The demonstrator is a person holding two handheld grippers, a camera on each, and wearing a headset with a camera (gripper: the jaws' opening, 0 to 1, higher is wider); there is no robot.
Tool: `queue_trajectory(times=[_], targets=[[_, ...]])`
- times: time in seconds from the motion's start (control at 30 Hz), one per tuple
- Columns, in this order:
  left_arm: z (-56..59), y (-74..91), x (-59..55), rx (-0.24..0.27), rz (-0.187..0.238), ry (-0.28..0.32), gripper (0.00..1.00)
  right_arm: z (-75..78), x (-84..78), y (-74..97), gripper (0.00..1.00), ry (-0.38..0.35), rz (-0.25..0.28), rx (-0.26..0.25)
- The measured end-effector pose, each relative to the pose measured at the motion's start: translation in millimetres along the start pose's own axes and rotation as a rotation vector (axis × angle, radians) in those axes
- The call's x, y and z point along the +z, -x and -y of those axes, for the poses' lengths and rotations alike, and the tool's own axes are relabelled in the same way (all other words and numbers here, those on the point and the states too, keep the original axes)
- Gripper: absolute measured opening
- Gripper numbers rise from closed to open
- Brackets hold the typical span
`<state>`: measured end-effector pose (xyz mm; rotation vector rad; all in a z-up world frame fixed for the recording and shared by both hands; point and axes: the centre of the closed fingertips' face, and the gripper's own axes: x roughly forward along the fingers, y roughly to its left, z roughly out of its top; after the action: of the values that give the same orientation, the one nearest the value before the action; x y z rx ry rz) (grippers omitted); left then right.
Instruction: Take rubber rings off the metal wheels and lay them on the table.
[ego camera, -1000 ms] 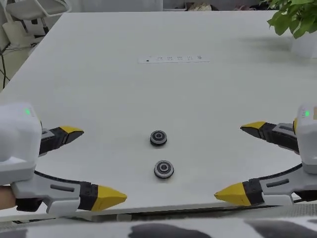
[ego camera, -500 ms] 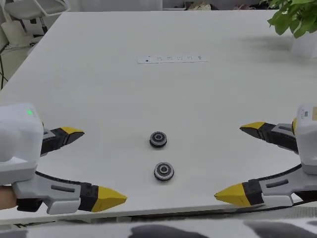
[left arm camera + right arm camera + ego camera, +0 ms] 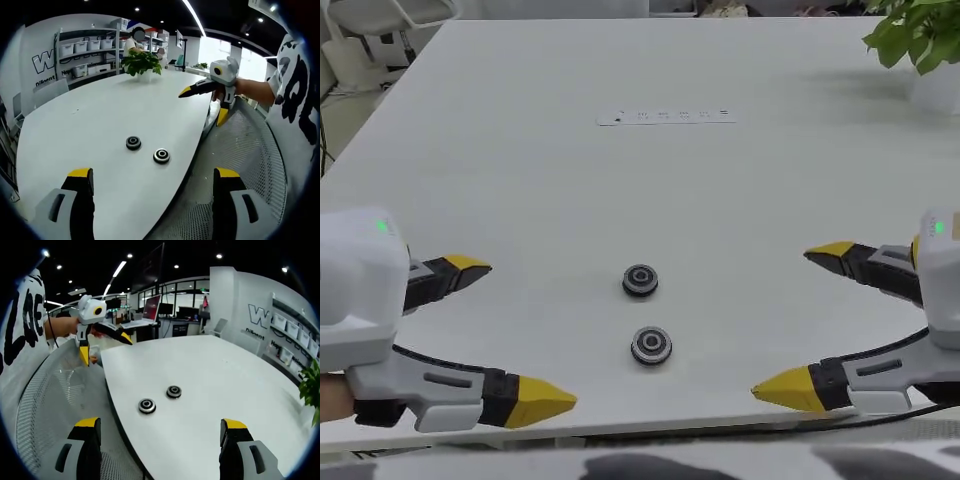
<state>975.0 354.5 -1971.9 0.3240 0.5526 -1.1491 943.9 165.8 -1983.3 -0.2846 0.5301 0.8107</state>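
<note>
"Holding nothing, your left gripper (image 3: 527,335) hangs over the near left edge of the table (image 3: 620,190), its yellow-tipped jaws spread wide."

"Same on your other side. Your right gripper (image 3: 781,324) is over the near right edge, jaws just as far apart, with nothing between them. Your two grippers face each other across the work, well apart."

"And the work itself?"

"The far wheel (image 3: 640,280) and the near wheel (image 3: 651,344), both small and metal, lie flat on the tabletop between your grippers. They sit near each other without touching. The near one is close to the table's front edge and a shade to your right of the far one."

"Each carries a dark band round its rim, so the rubber rings (image 3: 634,345) look to be on the wheels. Your head view is too small to tell more."

"Your left gripper view has both wheels ahead of the jaws, with your right gripper beyond them at the table's edge. Your right gripper view gives the mirror of that."

"Farther up your table lies a narrow marked strip (image 3: 665,118), and a potted plant (image 3: 915,35) stands at the far right corner."
</note>
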Motion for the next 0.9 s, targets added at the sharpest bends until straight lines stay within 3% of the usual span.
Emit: queue_trajectory(times=[0.9], targets=[[-2.5,-1.5,9.5,0.002,0.002,-0.034,0.98,8.1,14.8,-7.3,0.99,0.042,0.015,0.015]])
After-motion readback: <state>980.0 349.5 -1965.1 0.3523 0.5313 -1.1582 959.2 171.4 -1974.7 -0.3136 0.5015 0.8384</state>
